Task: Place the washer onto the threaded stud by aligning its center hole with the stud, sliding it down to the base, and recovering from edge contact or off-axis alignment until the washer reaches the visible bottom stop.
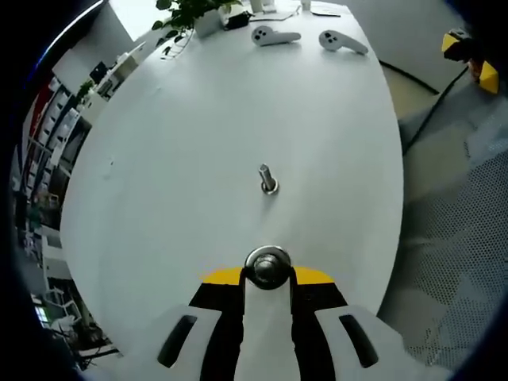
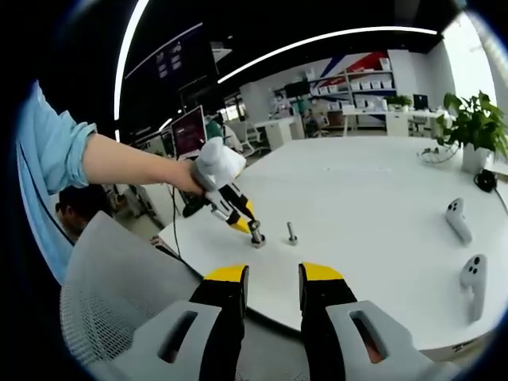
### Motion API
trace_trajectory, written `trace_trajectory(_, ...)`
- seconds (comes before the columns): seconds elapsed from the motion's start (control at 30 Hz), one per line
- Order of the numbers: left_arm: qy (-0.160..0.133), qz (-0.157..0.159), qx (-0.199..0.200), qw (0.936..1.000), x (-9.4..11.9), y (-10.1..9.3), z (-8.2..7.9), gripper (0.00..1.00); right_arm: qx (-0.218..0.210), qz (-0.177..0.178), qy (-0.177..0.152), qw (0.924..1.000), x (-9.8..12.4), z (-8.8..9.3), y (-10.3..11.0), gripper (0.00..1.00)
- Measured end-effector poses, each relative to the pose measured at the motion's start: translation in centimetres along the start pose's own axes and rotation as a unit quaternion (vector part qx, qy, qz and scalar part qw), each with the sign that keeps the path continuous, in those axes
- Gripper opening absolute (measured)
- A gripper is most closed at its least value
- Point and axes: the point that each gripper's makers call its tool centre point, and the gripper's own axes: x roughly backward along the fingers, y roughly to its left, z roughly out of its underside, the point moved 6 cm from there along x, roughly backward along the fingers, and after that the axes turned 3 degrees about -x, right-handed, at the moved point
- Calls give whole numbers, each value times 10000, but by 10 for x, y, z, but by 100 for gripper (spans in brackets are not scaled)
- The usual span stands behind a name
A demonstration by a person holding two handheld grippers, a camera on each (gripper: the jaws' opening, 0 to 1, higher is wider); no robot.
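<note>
A short threaded stud (image 1: 267, 180) stands upright on the white table (image 1: 198, 135). My left gripper (image 1: 267, 274) is shut on a round metal washer (image 1: 267, 267), held a short way in front of the stud and apart from it. In the right gripper view a hand holds that left gripper (image 2: 252, 232) with the washer (image 2: 256, 236) just left of the stud (image 2: 292, 232). My right gripper (image 2: 274, 278) hangs off the table's near edge, open, with nothing between its yellow-tipped jaws.
Two white controllers (image 1: 275, 36) (image 1: 343, 41) lie at the table's far end beside a potted plant (image 1: 190, 12). A black cable (image 1: 432, 103) runs over the floor. A grey mesh chair (image 2: 119, 294) stands by the table edge.
</note>
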Motion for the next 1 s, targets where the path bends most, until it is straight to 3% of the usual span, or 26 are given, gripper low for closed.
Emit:
trace_trajectory(0.5,189,102,-193,9996,-30,-4,5,19,20,13,65,10000,-1,1,0,28)
trace_trajectory(1.0,301,319,-46,9990,-37,-2,4,19,17,8,54,10000,-1,1,0,28)
